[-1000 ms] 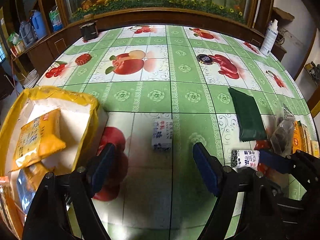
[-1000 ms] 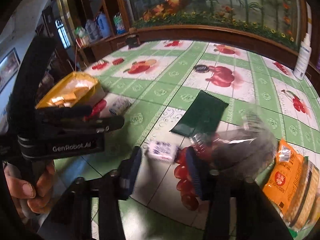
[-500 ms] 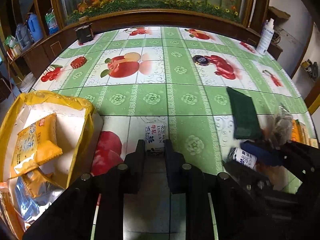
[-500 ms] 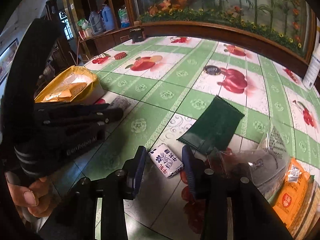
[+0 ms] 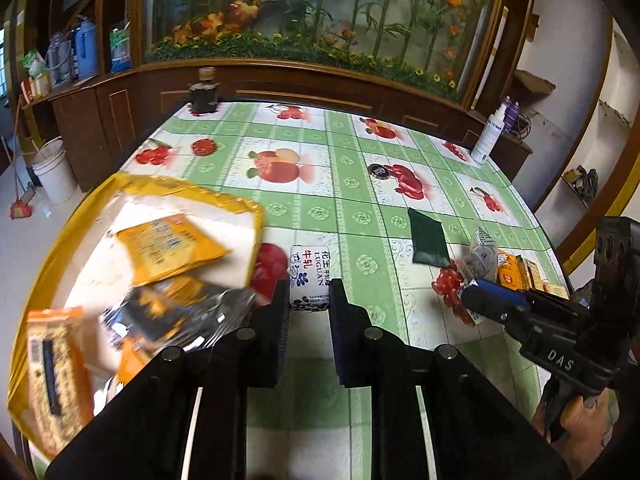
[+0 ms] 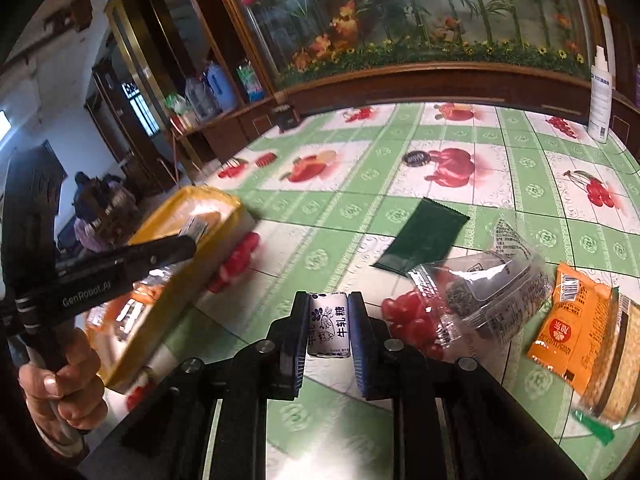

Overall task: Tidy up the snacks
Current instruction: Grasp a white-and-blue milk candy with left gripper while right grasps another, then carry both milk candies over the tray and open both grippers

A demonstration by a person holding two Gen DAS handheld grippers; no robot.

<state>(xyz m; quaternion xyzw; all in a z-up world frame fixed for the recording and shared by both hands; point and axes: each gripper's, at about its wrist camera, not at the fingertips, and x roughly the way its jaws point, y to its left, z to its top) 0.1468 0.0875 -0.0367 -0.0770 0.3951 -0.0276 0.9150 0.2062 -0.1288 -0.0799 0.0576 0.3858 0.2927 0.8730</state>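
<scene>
My left gripper (image 5: 309, 300) is shut on a white nougat candy packet (image 5: 310, 276) and holds it beside the yellow-rimmed snack box (image 5: 168, 188), which holds several orange and dark packets. My right gripper (image 6: 329, 320) is shut on a second white nougat candy packet (image 6: 330, 326), lifted above the table. The box also shows in the right wrist view (image 6: 236, 210), to the left of that gripper. The right gripper shows in the left wrist view (image 5: 492, 300) at the right.
A dark green packet (image 6: 422, 240), a clear bag of dark snacks (image 6: 492, 288), an orange packet (image 6: 568, 328) and a cracker pack (image 6: 616, 364) lie on the fruit-print tablecloth (image 6: 360, 208) at right. A white spray bottle (image 6: 600, 92) and a small dark jar (image 5: 203, 92) stand at the far edge.
Both grippers closed on their nougat packets and lifted them. The left one moved toward the yellow box; the right one closed from partly open and raised its packet off the table.
</scene>
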